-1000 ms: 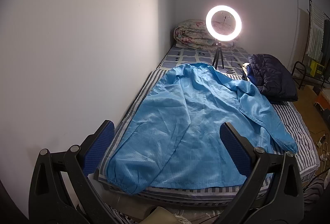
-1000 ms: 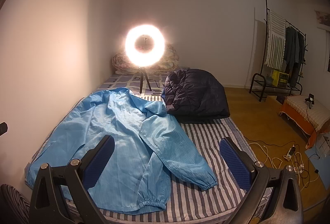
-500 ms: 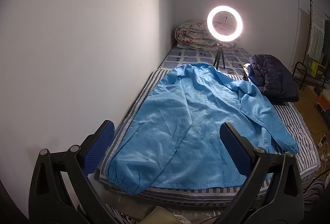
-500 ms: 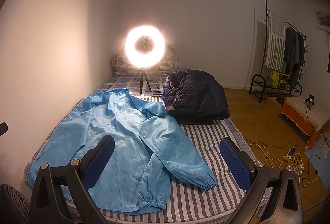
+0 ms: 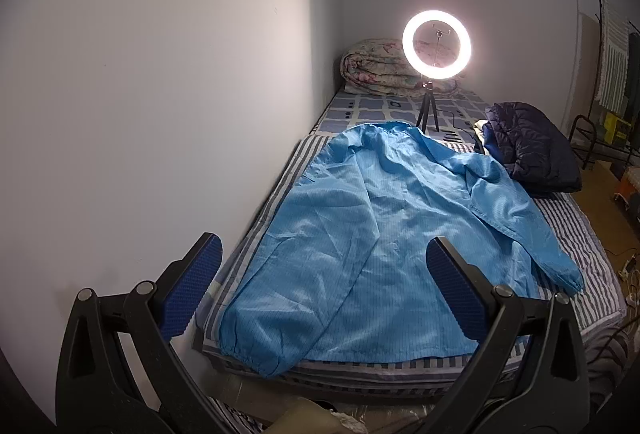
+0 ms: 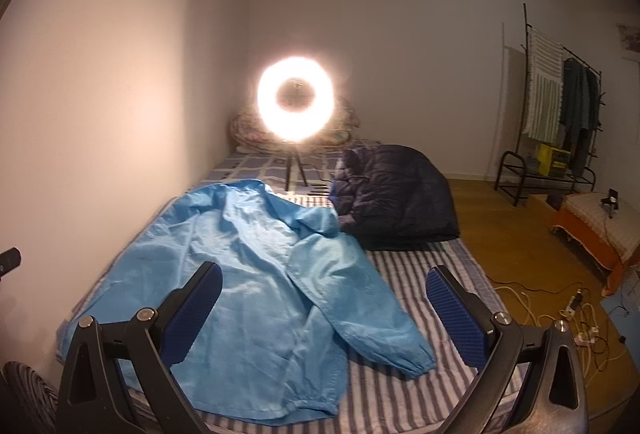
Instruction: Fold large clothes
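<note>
Little is seen to have moved since the earlier frames: both views are shifted only slightly nearer the bed, and the blue garment (image 5: 384, 234) is left as it lay. Item one, a bed (image 6: 432, 282) with a striped cover, on which are held the blue garment, a dark padded jacket (image 6: 400, 202) at centre right of the right wrist view, a lit ring light (image 5: 437, 44) on a small tripod, and a rolled floral quilt (image 5: 372, 68) at the far end against the wall. Item two, a clothes rack (image 6: 560, 122) at the right edge of the frame, on which hanging garments are carried, with a yellow box on its lower shelf. Item three, the blue garment, spread flat and unfolded; its long axis is run from the lower centre of the frame up toward the ring light, collar at the far end, hem at the near edge of the bed, one sleeve laid down each side. Item four, the left gripper (image 5: 324, 284), its jaws spread wide and empty, held above the hem and near sleeve, apart from the cloth. Item five, the right gripper (image 6: 324, 314), likewise spread wide and empty, with the sleeve cuff framed between its fingers and not touched.
</note>
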A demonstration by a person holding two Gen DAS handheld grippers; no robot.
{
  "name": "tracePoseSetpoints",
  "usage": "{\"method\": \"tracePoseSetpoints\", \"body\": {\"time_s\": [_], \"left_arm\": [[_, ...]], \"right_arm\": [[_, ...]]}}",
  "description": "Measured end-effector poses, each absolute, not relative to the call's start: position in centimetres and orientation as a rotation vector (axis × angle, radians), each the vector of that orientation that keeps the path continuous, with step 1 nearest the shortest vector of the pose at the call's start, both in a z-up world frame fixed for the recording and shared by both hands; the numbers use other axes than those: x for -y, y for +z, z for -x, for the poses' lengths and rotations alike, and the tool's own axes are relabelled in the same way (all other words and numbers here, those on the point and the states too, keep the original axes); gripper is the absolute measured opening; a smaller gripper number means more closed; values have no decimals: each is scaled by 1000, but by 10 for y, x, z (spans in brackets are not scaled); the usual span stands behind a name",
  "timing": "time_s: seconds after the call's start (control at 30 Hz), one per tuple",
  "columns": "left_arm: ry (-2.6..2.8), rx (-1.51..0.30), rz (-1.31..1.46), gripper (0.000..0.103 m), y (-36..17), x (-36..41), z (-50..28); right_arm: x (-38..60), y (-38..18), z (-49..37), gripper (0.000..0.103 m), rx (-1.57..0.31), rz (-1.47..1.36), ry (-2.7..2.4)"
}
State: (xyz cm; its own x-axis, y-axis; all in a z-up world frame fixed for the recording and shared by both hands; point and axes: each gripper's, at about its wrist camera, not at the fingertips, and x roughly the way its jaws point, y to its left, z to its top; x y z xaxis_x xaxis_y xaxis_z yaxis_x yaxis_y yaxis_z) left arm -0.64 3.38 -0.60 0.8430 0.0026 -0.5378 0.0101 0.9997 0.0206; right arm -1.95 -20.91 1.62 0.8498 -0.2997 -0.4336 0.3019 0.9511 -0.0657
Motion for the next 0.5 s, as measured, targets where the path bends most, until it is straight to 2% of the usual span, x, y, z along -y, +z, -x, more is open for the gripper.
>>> {"method": "tracePoseSetpoints", "body": {"time_s": [0.27, 0.5], "left_arm": [[63, -522, -40, 103, -3, -50, 22], [93, -584, -19, 103, -27, -78, 20]], "right_arm": [[189, 14, 7, 103, -419, -9, -208], [174, 1, -11, 103, -390, -45, -68]]}}
